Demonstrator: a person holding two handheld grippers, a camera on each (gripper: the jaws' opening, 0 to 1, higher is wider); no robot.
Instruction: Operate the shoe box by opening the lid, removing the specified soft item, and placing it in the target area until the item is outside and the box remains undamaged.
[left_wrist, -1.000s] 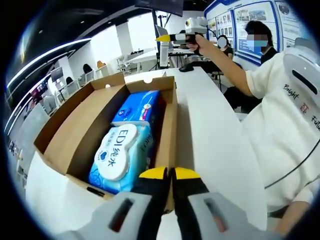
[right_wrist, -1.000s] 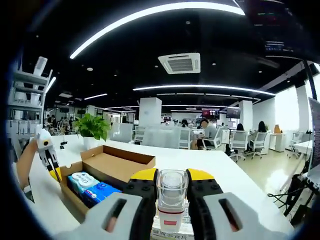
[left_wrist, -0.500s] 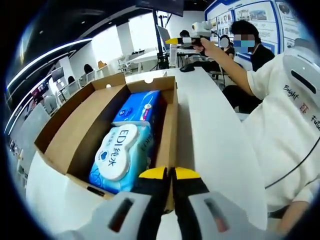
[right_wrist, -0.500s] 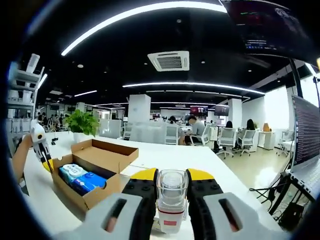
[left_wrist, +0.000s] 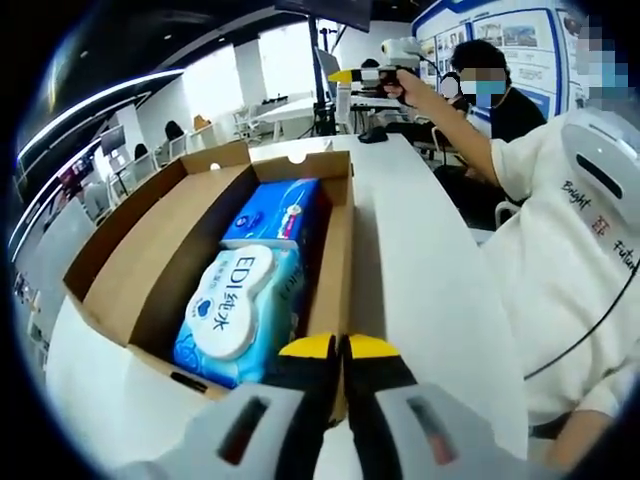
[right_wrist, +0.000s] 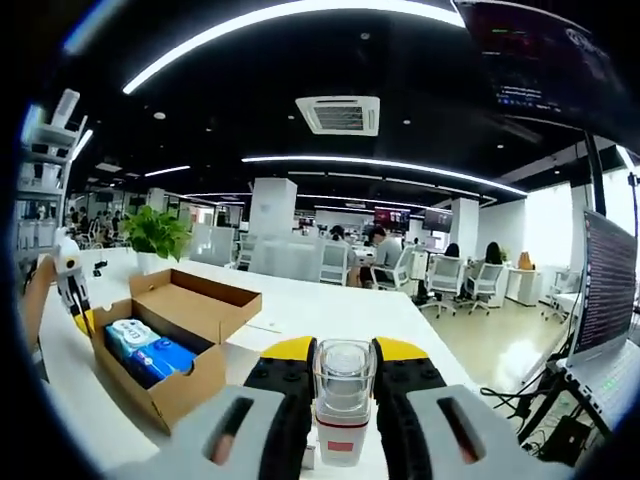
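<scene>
Tongs first: the left tongs (left_wrist: 335, 347) are pressed together with no gap between the yellow tips, holding nothing, and hover at the near end of the shoe box (left_wrist: 120, 262); the right tongs (right_wrist: 343, 350) are clamped on a small clear bottle (right_wrist: 343, 400) with a red label, held upright and high, well apart from the box. The box sits on the white surface (left_wrist: 420, 260) toward its left edge, lid already folded back, so the step in hand looks like carrying the bottle away to wherever it is meant to be set down. To do that well, I would keep the grip firm but not crushing, hold the bottle level while lowering it, and release only once its base rests on the surface, clear of the cardboard walls. The left tongs could steady the near wall of the box if anything else must come out, pressing lightly so the flap does not crease. Two soft packs lie inside, touching end to end: a pale blue wet-wipe pack (left_wrist: 236, 315) with a white oval flap nearer, and a darker blue pack (left_wrist: 275, 213) behind it. Both look squashy and plastic-wrapped, likely slippery to pinch.
</scene>
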